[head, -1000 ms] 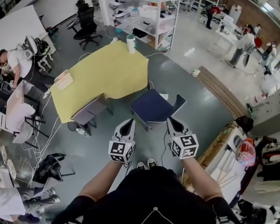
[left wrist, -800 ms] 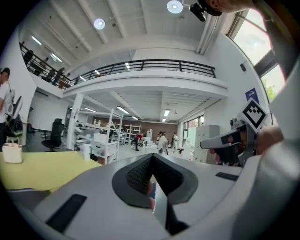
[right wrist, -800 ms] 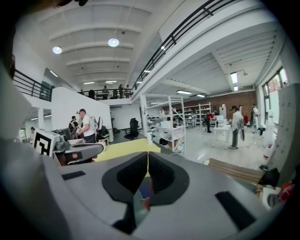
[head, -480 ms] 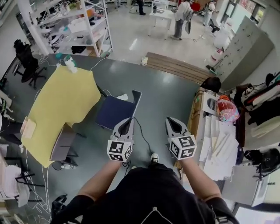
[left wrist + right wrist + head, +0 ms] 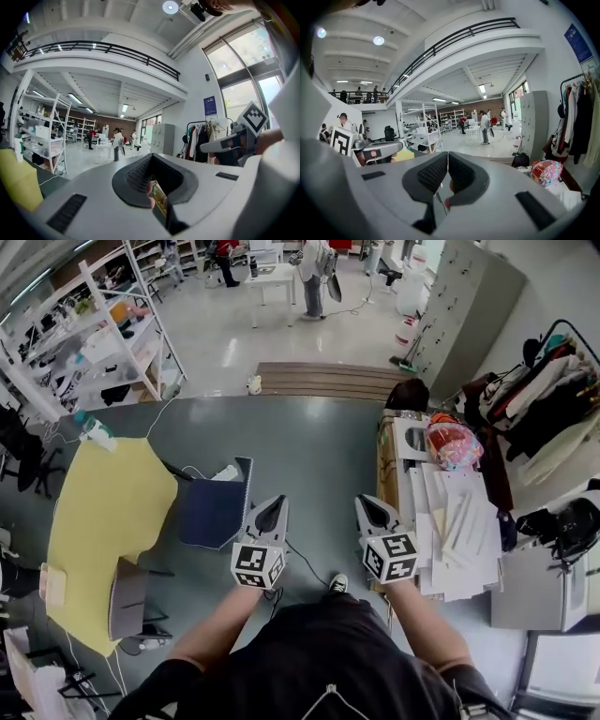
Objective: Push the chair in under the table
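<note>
The dark blue chair (image 5: 212,513) stands on the grey floor, pulled out from the yellow-covered table (image 5: 98,521), its backrest (image 5: 245,488) on the side towards me. My left gripper (image 5: 273,505) is held level just right of the backrest, apart from it, jaws shut and empty. My right gripper (image 5: 367,503) is beside it, also shut and empty, near the paper-covered bench. In the left gripper view the shut jaws meet over the open hall, with the table's yellow edge (image 5: 16,183) at the left. The right gripper view shows shut jaws too.
A grey chair (image 5: 126,597) is tucked at the table's near side. A bottle (image 5: 97,433) stands on the table's far corner. A bench with papers (image 5: 451,526) and a colourful helmet (image 5: 453,446) is at the right. Shelving (image 5: 103,334), a wooden ramp (image 5: 328,381), lockers (image 5: 464,306) and people (image 5: 314,263) lie beyond.
The view has swung to the right: table and chair slid from ahead of the grippers to the left. Both grippers kept their place in front of me and stayed shut.
</note>
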### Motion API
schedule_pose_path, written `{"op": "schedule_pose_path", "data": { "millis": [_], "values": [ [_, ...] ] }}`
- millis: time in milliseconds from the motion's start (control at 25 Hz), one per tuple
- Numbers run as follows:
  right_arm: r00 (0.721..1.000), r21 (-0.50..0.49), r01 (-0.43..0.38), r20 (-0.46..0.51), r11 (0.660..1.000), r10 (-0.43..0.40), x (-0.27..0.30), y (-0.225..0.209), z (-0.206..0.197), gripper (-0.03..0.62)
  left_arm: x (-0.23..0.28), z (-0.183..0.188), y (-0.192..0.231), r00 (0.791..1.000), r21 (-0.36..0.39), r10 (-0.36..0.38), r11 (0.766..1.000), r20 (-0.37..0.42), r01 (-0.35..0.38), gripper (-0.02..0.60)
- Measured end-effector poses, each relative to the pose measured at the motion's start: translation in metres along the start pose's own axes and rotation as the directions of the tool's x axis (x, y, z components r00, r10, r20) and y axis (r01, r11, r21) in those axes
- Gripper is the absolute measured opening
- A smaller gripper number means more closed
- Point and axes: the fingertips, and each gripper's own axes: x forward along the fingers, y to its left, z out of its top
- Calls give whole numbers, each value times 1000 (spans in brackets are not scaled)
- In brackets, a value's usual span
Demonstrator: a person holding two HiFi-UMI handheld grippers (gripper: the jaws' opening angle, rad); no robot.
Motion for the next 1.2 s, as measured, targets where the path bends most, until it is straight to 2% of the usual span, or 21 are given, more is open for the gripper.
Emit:
{"op": "schedule_pose_path", "data": {
  "millis": [200, 600, 880, 1200],
  "values": [
    [1000, 28, 16, 13, 999, -17, 10, -47, 6, 15, 43, 2, -14, 1000, 13, -10, 1000, -16, 10, 9],
    [999, 44, -42, 1, 998, 42, 38, -123, 8, 15, 108, -4, -29, 996, 16, 74, 997, -42, -73, 9],
    [996, 57, -88, -24, 995, 89, 64, -152, 2, 15, 130, -14, -24, 987, 12, 145, 989, -72, -145, 9],
    [995, 57, -94, -17, 994, 96, 100, -176, 14, 15, 162, -14, -7, 984, 21, 159, 987, -77, -158, 9]
  ]
}}
